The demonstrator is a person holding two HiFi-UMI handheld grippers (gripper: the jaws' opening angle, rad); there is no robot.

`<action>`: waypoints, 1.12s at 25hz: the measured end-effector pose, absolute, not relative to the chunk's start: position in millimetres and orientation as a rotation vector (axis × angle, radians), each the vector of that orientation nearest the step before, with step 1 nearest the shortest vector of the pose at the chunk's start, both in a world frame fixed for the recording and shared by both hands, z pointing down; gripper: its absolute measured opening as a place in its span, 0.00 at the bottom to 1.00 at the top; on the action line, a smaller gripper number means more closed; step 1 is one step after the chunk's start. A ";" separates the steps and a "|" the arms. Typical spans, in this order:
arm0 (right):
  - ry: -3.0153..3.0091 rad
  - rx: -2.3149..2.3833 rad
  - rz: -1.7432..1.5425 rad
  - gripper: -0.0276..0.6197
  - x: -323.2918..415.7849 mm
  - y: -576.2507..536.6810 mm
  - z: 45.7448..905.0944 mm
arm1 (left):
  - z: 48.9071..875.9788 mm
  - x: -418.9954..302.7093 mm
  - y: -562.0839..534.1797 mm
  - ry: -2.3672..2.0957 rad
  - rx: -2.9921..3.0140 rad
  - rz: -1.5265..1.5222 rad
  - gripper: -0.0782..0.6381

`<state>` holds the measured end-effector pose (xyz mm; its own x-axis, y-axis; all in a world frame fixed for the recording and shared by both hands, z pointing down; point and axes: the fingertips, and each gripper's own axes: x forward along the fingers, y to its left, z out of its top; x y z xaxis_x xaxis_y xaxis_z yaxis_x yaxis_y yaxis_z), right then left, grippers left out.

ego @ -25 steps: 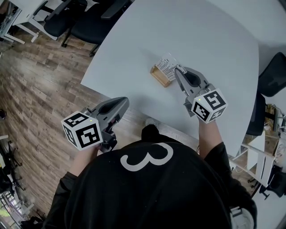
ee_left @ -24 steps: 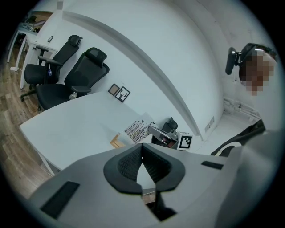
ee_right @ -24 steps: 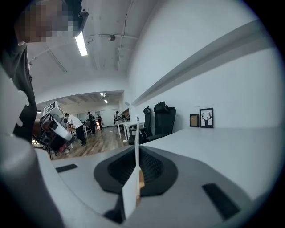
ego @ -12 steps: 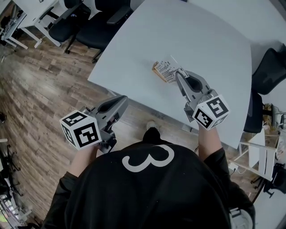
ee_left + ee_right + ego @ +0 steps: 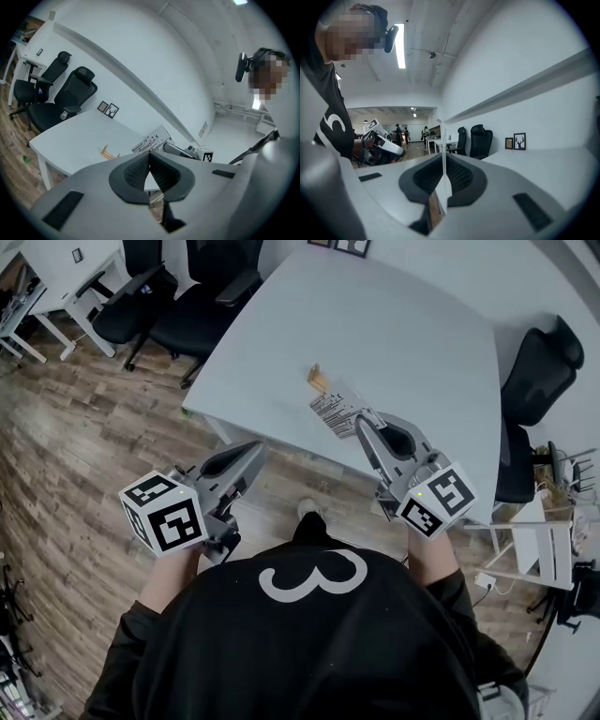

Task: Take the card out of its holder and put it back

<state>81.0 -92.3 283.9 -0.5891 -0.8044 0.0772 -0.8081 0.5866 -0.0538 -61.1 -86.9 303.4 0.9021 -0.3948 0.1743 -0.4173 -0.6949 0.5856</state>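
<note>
Tightly shut on a white printed card (image 5: 334, 407), the right gripper (image 5: 362, 420) holds the sheet by one edge, its pads pressing both faces. In that gripper's own view the card stands edge-on, a thin upright line dividing the scene. The card hangs in the air over the near edge of the pale grey table (image 5: 403, 324), tilted, its printed face up.

The small wooden holder (image 5: 318, 379) sits on the table just inside that near edge, apart from the card and a little farther in, with bare tabletop round it.

The left gripper (image 5: 255, 450) is off the table's near-left corner, above the wood-plank floor (image 5: 75, 456). Its jaws are pressed together with nothing between them. Its own view looks across the tabletop to the holder on the left and the lifted card on the right, with the right gripper's nose behind the card.

Each gripper carries a white marker cube (image 5: 436, 501) at its rear, close to the person's black shirt (image 5: 309, 643) with a white numeral.

Two black office chairs (image 5: 211, 296) stand at the table's far-left corner, and a third black chair (image 5: 534, 367) is at its right side. Two small framed pictures (image 5: 342, 246) lean at the table's far edge, against the wall.
</note>
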 end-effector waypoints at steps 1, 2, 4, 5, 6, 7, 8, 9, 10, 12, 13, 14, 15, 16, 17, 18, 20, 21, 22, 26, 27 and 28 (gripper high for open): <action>-2.761 1.406 0.128 0.08 77.1 -83.9 281.1 | 300.6 -62.7 -82.3 -0.568 2.424 0.038 0.13; -2.764 1.409 0.128 0.08 73.1 -75.4 278.8 | 298.3 -64.1 -77.4 -0.555 2.433 0.033 0.12; -2.773 1.415 0.134 0.08 66.2 -59.2 275.9 | 294.6 -66.4 -66.9 -0.529 2.455 0.028 0.12; -2.778 1.419 0.142 0.08 64.0 -51.9 275.3 | 293.1 -66.9 -62.0 -0.517 2.467 0.029 0.12; -2.783 1.423 0.153 0.08 62.7 -45.1 275.1 | 291.8 -66.8 -57.4 -0.506 2.478 0.030 0.12; -2.786 1.427 0.168 0.08 62.1 -38.7 275.4 | 290.7 -66.2 -53.1 -0.495 2.489 0.032 0.12; -2.787 1.431 0.185 0.08 61.8 -32.6 276.1 | 289.9 -65.6 -49.0 -0.484 2.497 0.034 0.12; -2.785 1.435 0.205 0.08 61.4 -26.8 277.4 | 289.5 -65.1 -45.2 -0.472 2.501 0.035 0.12; -2.783 1.439 0.224 0.08 60.7 -21.5 278.8 | 289.3 -64.9 -41.9 -0.460 2.504 0.036 0.12; -2.777 1.446 0.256 0.08 58.9 -12.9 281.2 | 289.3 -64.6 -37.0 -0.438 2.504 0.033 0.12; -2.773 1.450 0.268 0.08 58.1 -8.8 282.4 | 289.6 -64.0 -34.8 -0.427 2.505 0.031 0.12; -2.769 1.453 0.279 0.08 57.6 -4.5 283.6 | 290.1 -62.9 -32.3 -0.414 2.508 0.027 0.12; -2.764 1.455 0.289 0.08 57.2 0.0 284.7 | 290.7 -61.3 -29.4 -0.400 2.511 0.025 0.12; -2.761 1.456 0.299 0.08 57.0 4.4 285.8 | 291.1 -59.4 -26.3 -0.386 2.513 0.023 0.12; -2.759 1.457 0.307 0.08 56.8 8.4 286.7 | 291.7 -57.7 -23.2 -0.375 2.513 0.024 0.12; -2.758 1.457 0.313 0.08 56.7 11.7 287.8 | 292.4 -56.4 -20.5 -0.367 2.512 0.027 0.12; -2.755 1.462 0.325 0.08 57.5 15.8 290.8 | 295.0 -54.6 -17.4 -0.357 2.514 0.032 0.12; -2.752 1.468 0.331 0.08 58.5 16.9 292.5 | 296.4 -53.8 -16.7 -0.354 2.517 0.033 0.12; -2.749 1.474 0.338 0.08 59.7 17.8 294.1 | 297.4 -52.9 -15.6 -0.349 2.521 0.036 0.12; -2.746 1.487 0.352 0.08 61.8 21.2 296.0 | 297.9 -49.4 -9.1 -0.322 2.549 0.047 0.12; -2.747 1.487 0.351 0.08 61.4 22.0 295.5 | 298.0 -49.6 -8.3 -0.322 2.550 0.050 0.12; -2.748 1.488 0.350 0.08 61.2 22.6 294.9 | 297.9 -49.9 -8.2 -0.325 2.545 0.051 0.12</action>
<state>61.2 22.6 294.9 -0.5521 -0.8274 0.1029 -0.8268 0.5273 -0.1961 -49.9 -8.2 297.9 0.9699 -0.2197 0.1053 -0.2415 -0.8097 0.5349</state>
